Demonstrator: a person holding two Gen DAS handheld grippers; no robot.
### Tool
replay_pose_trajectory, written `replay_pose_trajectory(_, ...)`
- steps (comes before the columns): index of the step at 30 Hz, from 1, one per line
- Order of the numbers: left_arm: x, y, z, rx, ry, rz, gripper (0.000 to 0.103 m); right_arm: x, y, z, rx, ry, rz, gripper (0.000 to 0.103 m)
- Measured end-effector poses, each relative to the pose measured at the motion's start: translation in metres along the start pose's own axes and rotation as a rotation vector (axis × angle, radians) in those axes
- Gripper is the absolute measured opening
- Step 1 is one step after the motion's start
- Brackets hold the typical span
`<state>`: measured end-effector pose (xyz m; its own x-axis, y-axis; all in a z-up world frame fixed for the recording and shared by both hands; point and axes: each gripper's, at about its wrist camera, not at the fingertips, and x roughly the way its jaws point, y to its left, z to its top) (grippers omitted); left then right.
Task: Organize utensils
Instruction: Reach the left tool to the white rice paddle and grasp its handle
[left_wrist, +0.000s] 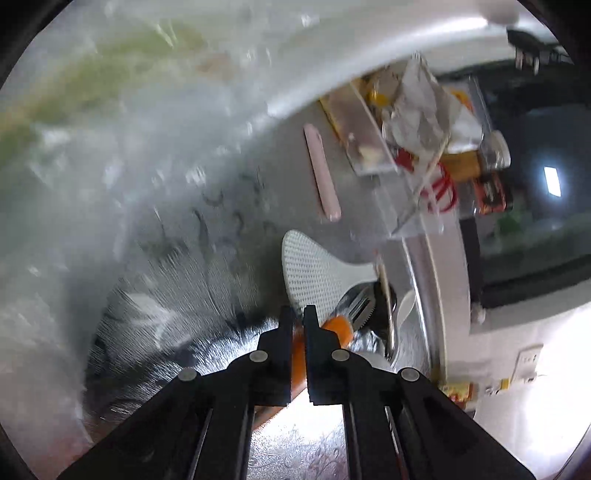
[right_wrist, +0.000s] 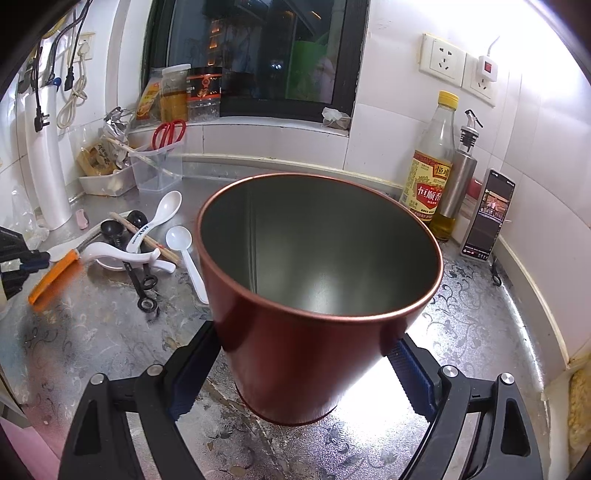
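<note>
Left wrist view: the left gripper (left_wrist: 300, 314) is seen with its jaws drawn narrow and clamped on the orange handle (left_wrist: 334, 326) of a peeler lying on the patterned steel counter (left_wrist: 177, 332), beside a white rice paddle (left_wrist: 314, 269). Right wrist view: the right gripper (right_wrist: 301, 365) is shown holding a red metal canister (right_wrist: 306, 354), tilted and empty, while spoons (right_wrist: 168, 210) and other utensils are scattered on the counter at left.
</note>
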<state>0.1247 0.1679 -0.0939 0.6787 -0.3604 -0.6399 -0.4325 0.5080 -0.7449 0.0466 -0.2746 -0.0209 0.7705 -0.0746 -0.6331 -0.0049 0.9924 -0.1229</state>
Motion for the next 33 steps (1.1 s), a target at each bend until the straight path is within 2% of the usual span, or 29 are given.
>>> replay_pose_trajectory(7, 0.008, -0.005, 0.001, 0.010, 0.030, -0.004, 0.005, 0.000, 0.000, 0.000, 0.000, 0.000, 0.000, 0.091)
replay_pose_trajectory(18, 0.009, 0.010, 0.012, -0.064, 0.047, -0.064, 0.006, 0.001, 0.000, -0.001, 0.000, 0.000, 0.000, 0.091)
replay_pose_trajectory(23, 0.008, 0.010, 0.017, -0.075, 0.039, -0.058, 0.007, 0.001, 0.000, -0.001, -0.001, 0.000, 0.000, 0.091)
replay_pose_trajectory(28, 0.007, 0.007, 0.022, -0.066, 0.025, -0.062, 0.020, 0.001, 0.000, 0.000, -0.001, 0.000, 0.000, 0.091)
replay_pose_trajectory(33, 0.009, 0.001, 0.027, -0.049, 0.009, -0.039, 0.020, 0.001, 0.000, 0.000, -0.001, 0.000, 0.000, 0.091)
